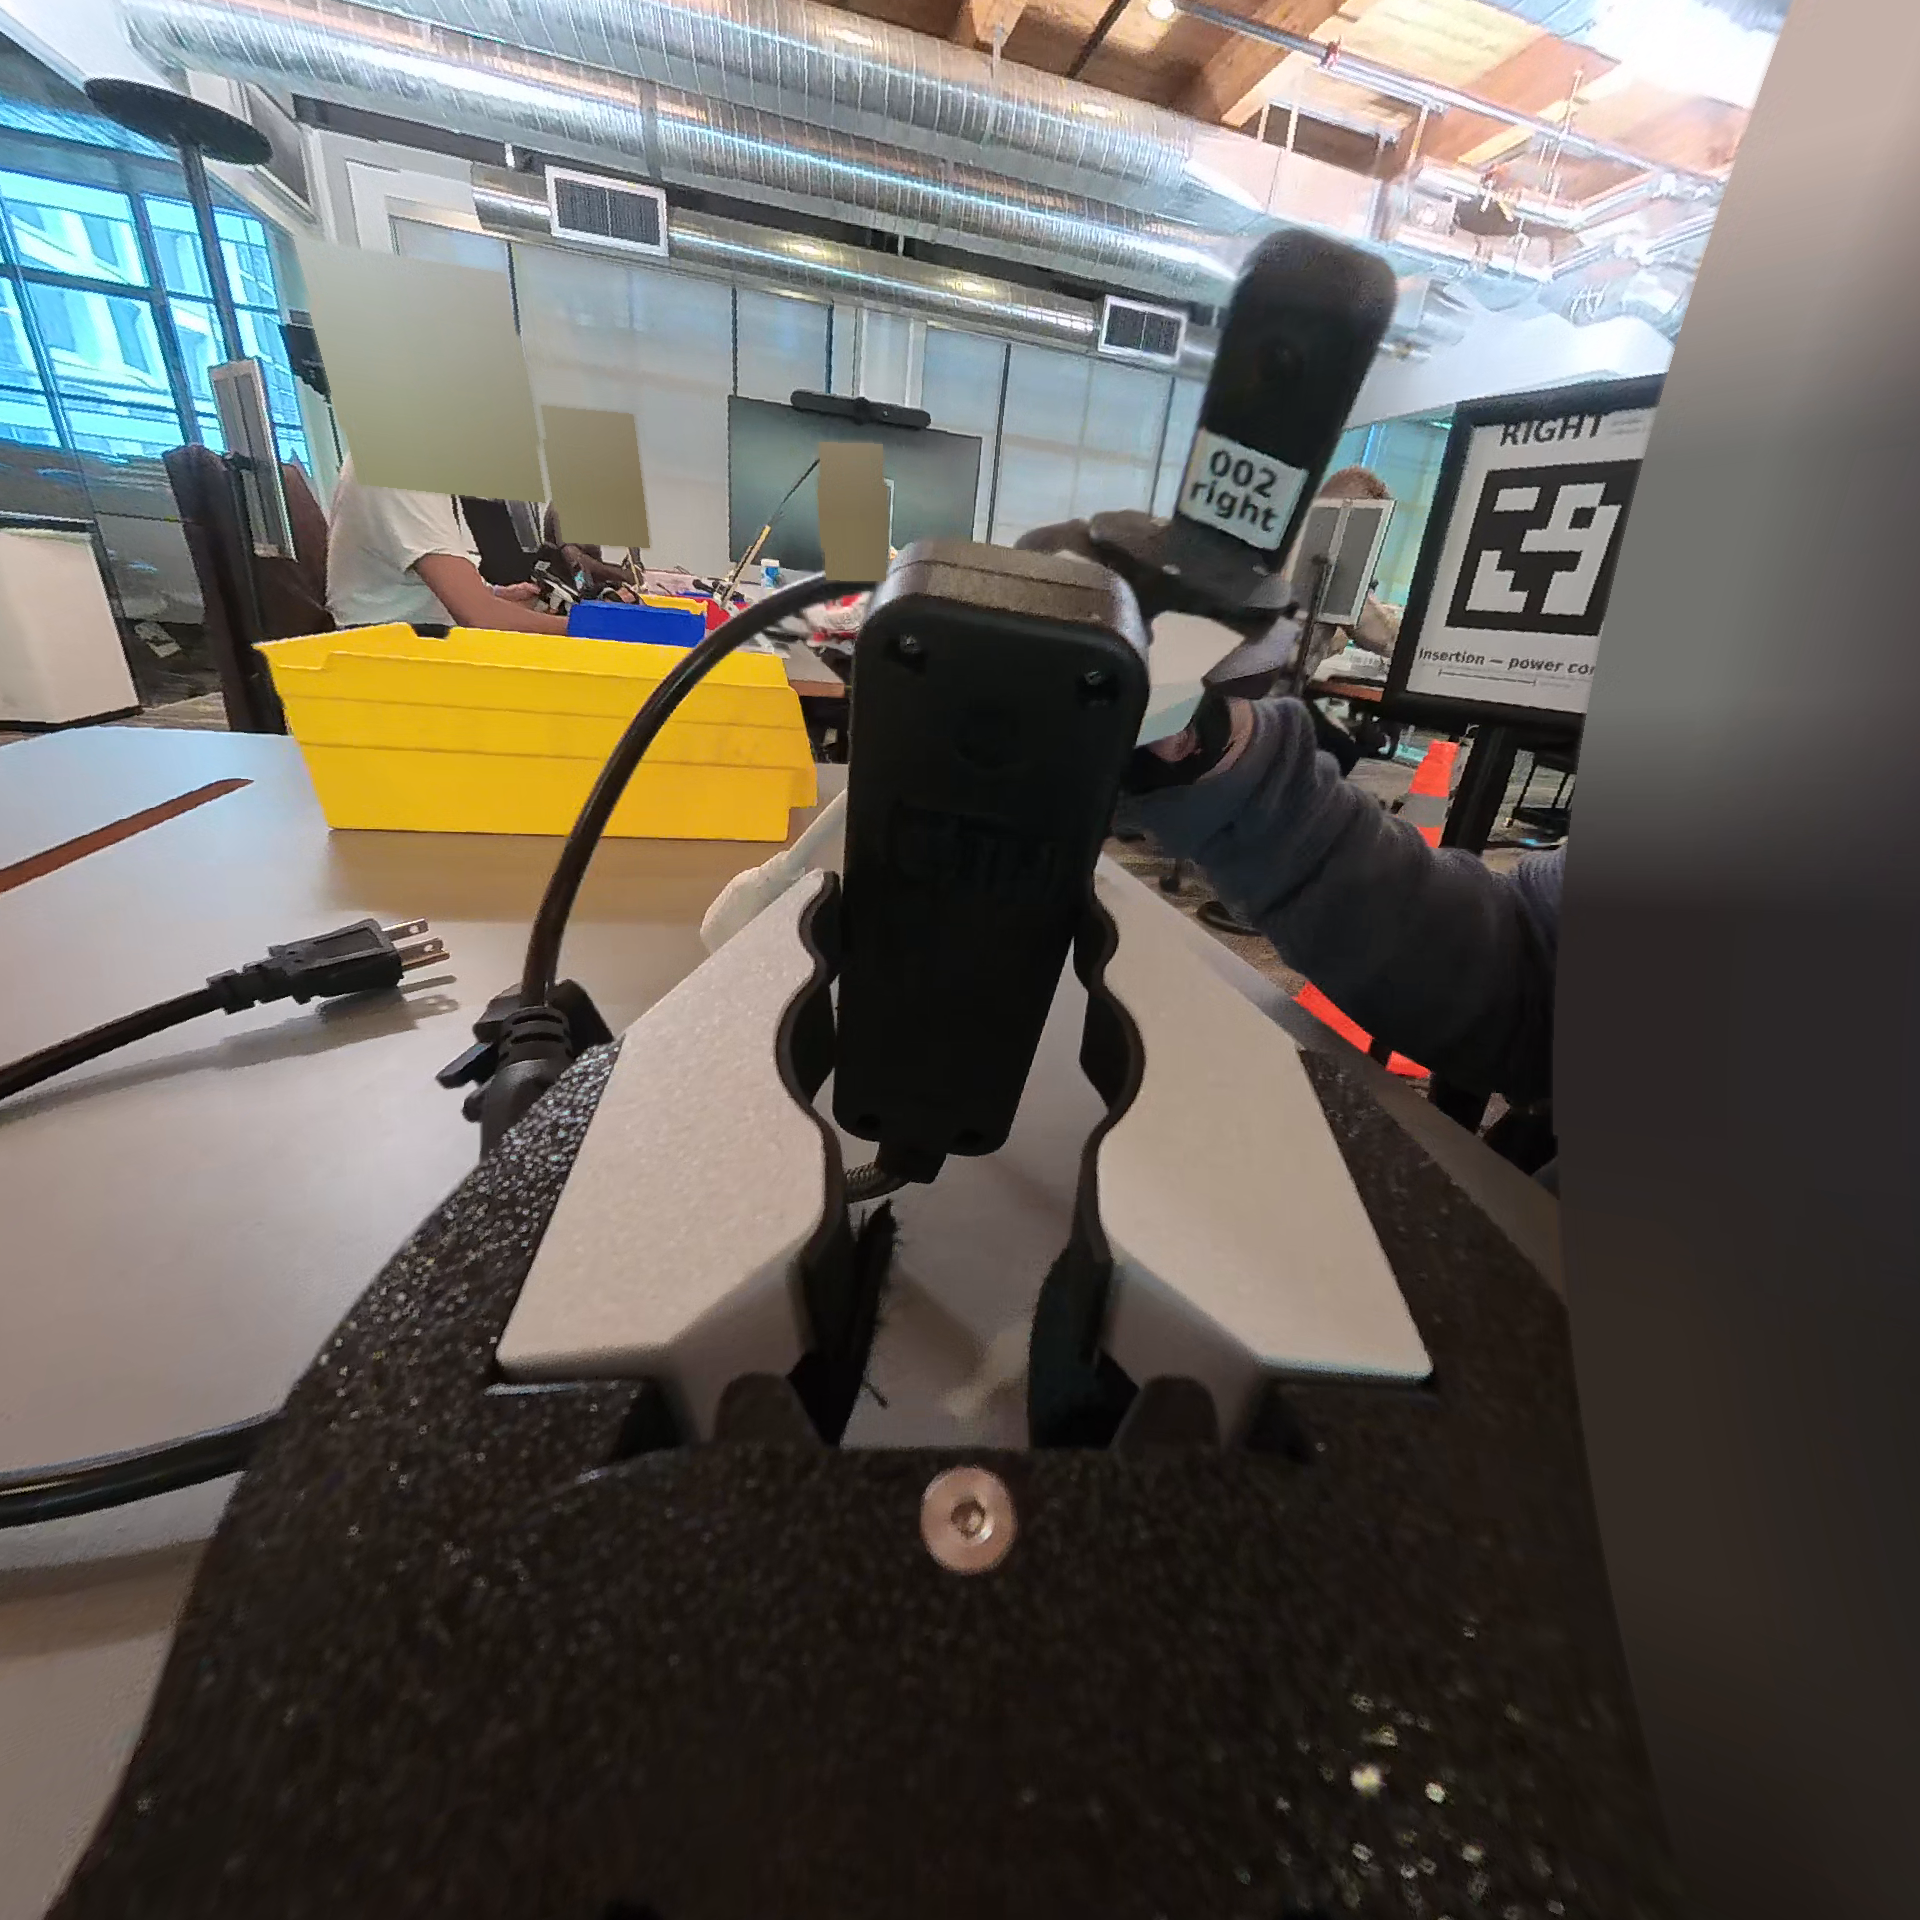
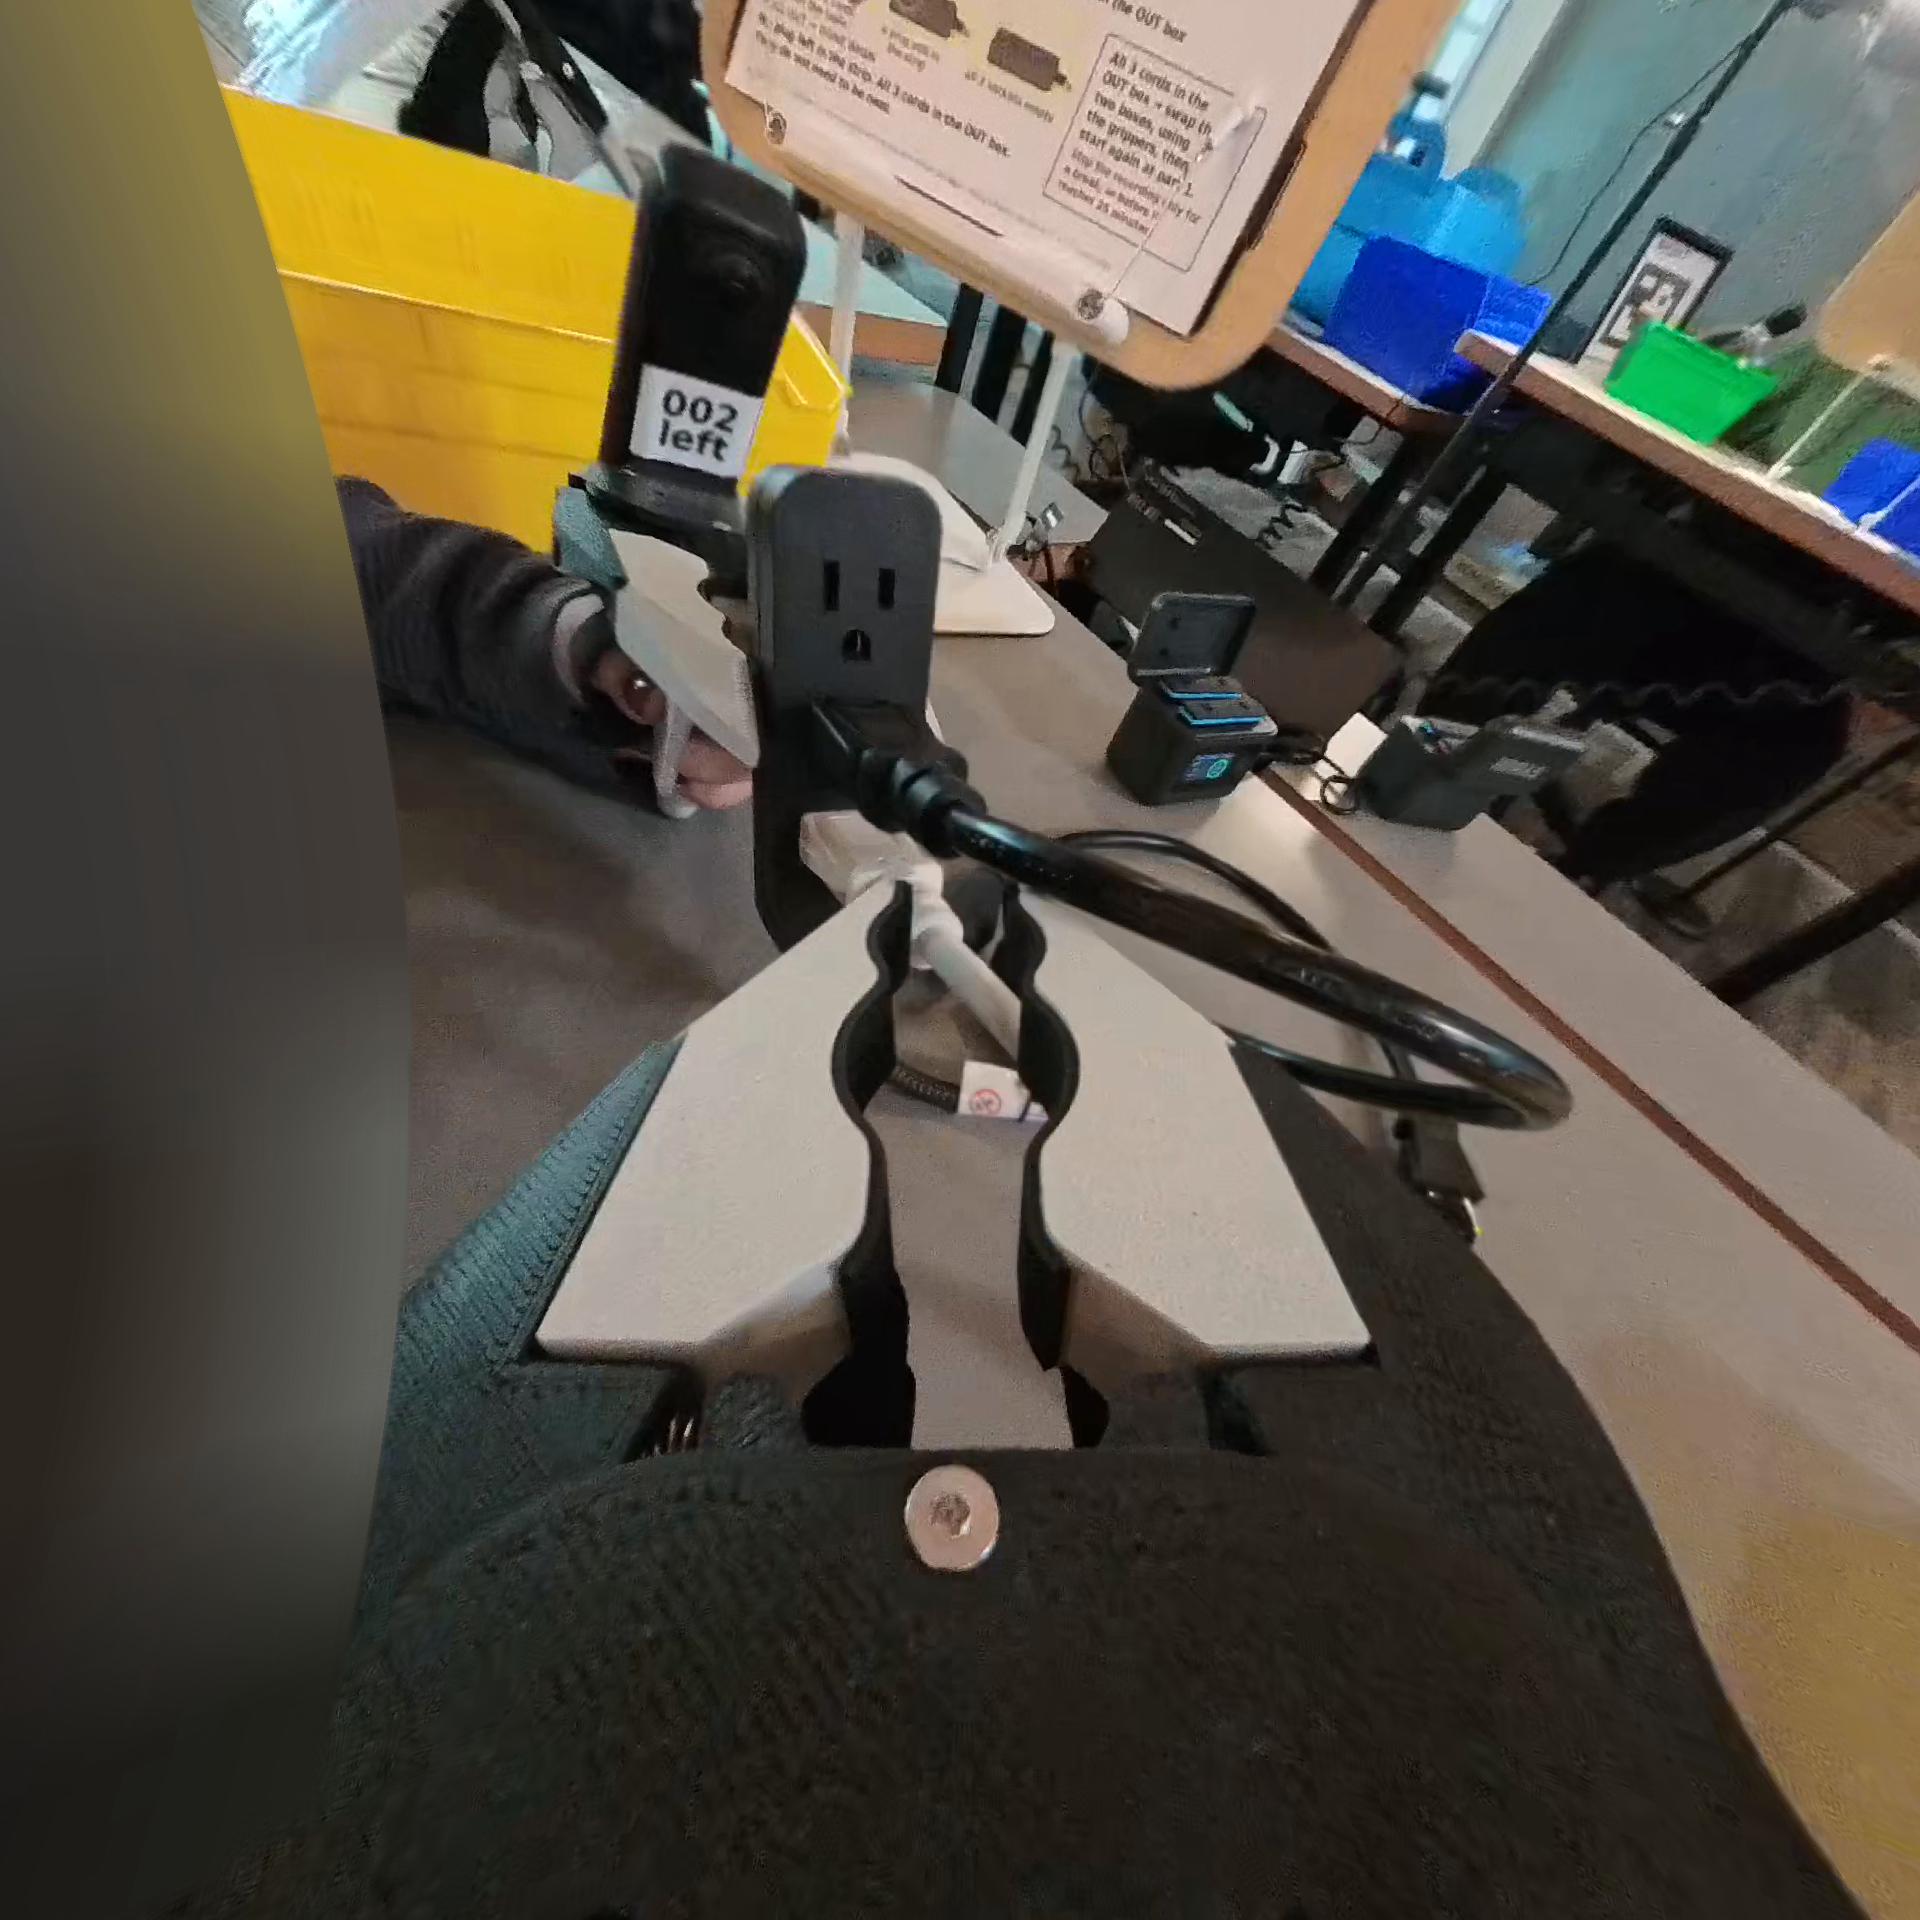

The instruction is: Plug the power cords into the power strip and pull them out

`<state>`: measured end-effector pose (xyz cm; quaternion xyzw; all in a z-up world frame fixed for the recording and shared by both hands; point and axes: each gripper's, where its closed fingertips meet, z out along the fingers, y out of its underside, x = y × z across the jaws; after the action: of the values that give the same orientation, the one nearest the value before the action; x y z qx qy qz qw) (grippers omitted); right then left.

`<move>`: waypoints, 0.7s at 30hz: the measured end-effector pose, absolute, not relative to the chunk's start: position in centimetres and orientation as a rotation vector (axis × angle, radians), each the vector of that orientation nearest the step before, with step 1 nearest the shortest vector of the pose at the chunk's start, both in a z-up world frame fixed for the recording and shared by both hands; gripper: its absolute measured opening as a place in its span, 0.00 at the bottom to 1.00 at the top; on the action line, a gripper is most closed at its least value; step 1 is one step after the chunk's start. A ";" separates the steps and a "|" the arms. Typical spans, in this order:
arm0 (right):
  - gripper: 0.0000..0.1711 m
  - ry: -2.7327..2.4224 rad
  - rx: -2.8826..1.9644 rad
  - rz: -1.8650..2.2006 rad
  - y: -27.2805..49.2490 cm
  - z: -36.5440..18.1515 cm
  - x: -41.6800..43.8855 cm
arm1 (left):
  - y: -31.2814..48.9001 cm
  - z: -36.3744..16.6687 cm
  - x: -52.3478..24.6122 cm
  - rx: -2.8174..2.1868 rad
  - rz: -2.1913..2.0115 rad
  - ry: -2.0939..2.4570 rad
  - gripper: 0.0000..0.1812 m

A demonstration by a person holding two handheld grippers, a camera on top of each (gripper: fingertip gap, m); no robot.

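While left gripper [image 1: 961, 1029] clamps black power strip [image 1: 987, 831] upright off table [image 1: 208, 1195], sockets face right gripper [image 2: 956, 935]. Likely held up so plugs go in easy. One black cord [image 2: 1195, 914] plugged in middle; top socket [image 2: 857, 613] free. Right gripper narrow around white cord [image 2: 966, 966]; firm grip or not, cannot tell. Spare black plug [image 1: 343, 961] lies on table, near yellow bin [image 1: 540, 727].

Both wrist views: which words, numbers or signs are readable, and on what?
I do not copy writing; its bearers:
White sticker on the far camera.
Black-and-white marker sign, right.
Second sticker on the other camera.
Instruction sheet on a board.
Small tag on a cable: too small.
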<state>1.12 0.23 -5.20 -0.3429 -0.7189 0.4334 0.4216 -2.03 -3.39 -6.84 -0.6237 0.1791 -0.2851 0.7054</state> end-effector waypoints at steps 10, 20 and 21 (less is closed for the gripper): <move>0.31 -1.758 -1.118 1.419 -0.4 -4.4 0.3 | -3.5 -6.9 -1.7 -1.384 -0.631 0.420 0.23; 0.28 -1.831 -1.015 1.422 -1.7 -4.4 0.5 | -3.6 -6.9 -1.6 -1.386 -0.640 0.427 0.24; 0.27 -1.833 -1.015 1.412 -1.7 -4.4 0.5 | -3.6 -6.9 -1.6 -1.387 -0.639 0.430 0.24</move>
<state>0.50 -1.67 -4.39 -0.3829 -0.6915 0.5325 0.3026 -1.59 -3.57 -6.93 -0.6231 0.1930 -0.2871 0.7015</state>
